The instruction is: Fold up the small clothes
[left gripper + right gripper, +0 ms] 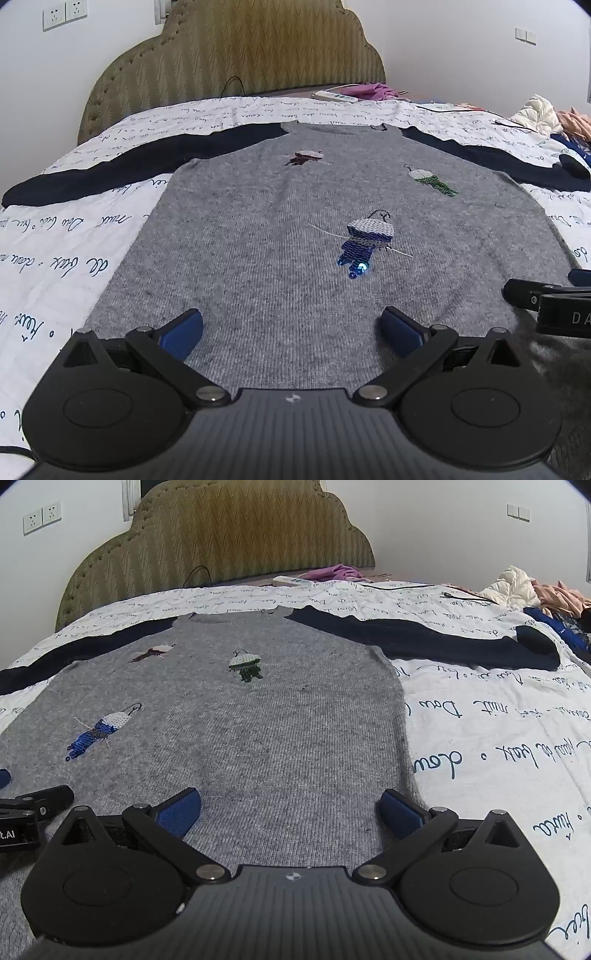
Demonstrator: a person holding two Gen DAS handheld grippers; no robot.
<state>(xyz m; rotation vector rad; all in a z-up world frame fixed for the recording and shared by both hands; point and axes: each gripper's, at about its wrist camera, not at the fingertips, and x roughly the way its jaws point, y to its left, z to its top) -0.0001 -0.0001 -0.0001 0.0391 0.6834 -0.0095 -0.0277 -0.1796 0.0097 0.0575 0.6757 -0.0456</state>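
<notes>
Overhead, both claws above flat sweater (280, 229).

You can read "DA" in white on the black body of the right gripper (563, 317), at the edge of the left wrist pic, w/ the rest cut off. In the right wrist pic you see "t.AI" in white on the left gripper (14, 834), also cut off. The bed sheet (498, 738) has dark curly handwriting all over, but you can't make out real words.
</notes>
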